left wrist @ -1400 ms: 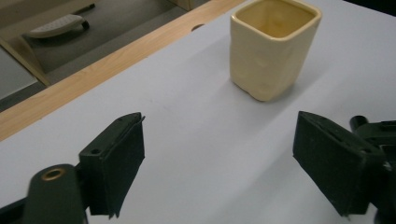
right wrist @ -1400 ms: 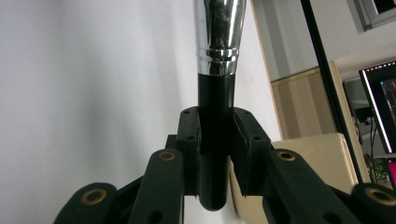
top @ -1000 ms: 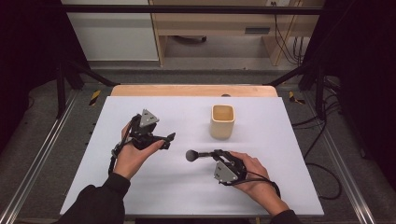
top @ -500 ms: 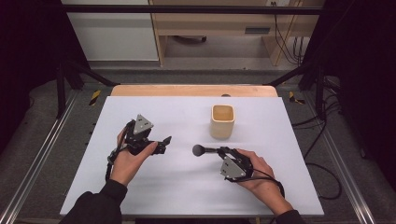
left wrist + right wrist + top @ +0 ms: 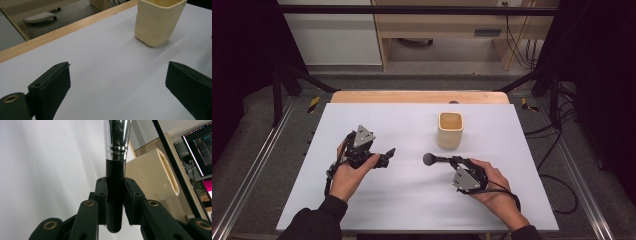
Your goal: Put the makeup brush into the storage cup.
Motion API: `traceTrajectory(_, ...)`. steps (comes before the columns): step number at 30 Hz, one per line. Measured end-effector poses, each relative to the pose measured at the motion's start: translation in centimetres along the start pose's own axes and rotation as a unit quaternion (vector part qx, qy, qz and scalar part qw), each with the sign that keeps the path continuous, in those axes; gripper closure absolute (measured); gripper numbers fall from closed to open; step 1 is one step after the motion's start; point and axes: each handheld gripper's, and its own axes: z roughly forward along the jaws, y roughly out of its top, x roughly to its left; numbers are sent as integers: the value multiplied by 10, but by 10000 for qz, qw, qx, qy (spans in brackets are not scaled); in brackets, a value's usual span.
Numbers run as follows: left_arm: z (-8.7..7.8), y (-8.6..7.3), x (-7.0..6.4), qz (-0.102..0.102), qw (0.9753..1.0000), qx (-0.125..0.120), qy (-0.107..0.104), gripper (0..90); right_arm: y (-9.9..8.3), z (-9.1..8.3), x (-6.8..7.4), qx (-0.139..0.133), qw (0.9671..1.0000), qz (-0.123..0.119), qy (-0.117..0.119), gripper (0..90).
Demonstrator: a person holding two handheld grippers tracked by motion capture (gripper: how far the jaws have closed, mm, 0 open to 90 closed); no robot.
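Observation:
A brush with a black handle [image 5: 115, 175], a chrome ferrule and a dark round head [image 5: 429, 159] is held level just above the white table, head pointing left. My right gripper [image 5: 457, 161] [image 5: 115, 187] is shut on its handle, near the handle's end. A cream cup [image 5: 450, 129] [image 5: 157, 22] [image 5: 152, 175] stands upright just beyond the brush. My left gripper [image 5: 386, 155] [image 5: 117, 82] is open at the table's left middle, its jaws wide apart with nothing between them, pointing right toward the cup.
The white table top [image 5: 412, 200] ends in a wooden strip [image 5: 417, 97] along its far side. Metal frame rails [image 5: 257, 170] run along both sides. A monitor [image 5: 200, 147] glows off beyond the cup in the right gripper view.
The right gripper has carried the brush to the right and a little farther away, closer to the cup. The left gripper has drifted slightly left and toward the person, still open.

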Motion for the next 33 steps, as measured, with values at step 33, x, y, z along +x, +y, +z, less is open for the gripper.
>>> traceTrajectory(33,-35,-40,21,-171,9940,-1076,-67,44,-18,-18,-28,-207,9951,932,-271,744)
